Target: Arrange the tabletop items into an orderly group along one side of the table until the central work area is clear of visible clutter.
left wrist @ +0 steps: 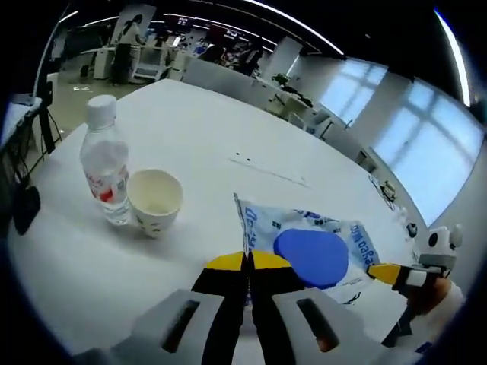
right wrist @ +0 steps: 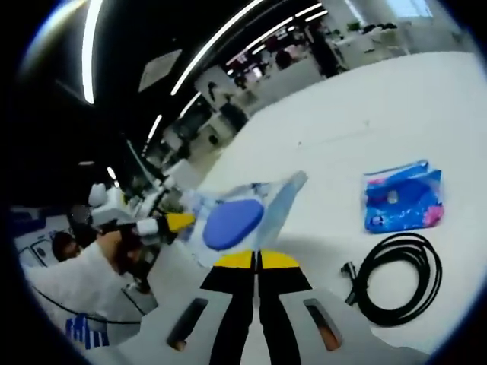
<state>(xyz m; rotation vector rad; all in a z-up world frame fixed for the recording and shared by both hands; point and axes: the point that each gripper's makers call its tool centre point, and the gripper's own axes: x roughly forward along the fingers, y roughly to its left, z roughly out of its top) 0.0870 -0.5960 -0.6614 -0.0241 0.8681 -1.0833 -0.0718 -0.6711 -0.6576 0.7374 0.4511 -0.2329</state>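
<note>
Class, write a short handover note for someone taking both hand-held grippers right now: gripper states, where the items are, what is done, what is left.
Left hand-held gripper: shut on one edge of the clear plastic pack with the blue disc.
Right hand-held gripper: shut on the same pack from the other side; the pack hangs between the two.
Water bottle and paper cup stand upright side by side near one table edge, apparently already grouped.
Blue packet and coiled black cable lie apart on the white table.
Left: place the pack by the bottle and cup, then bring over the packet and cable.
</note>
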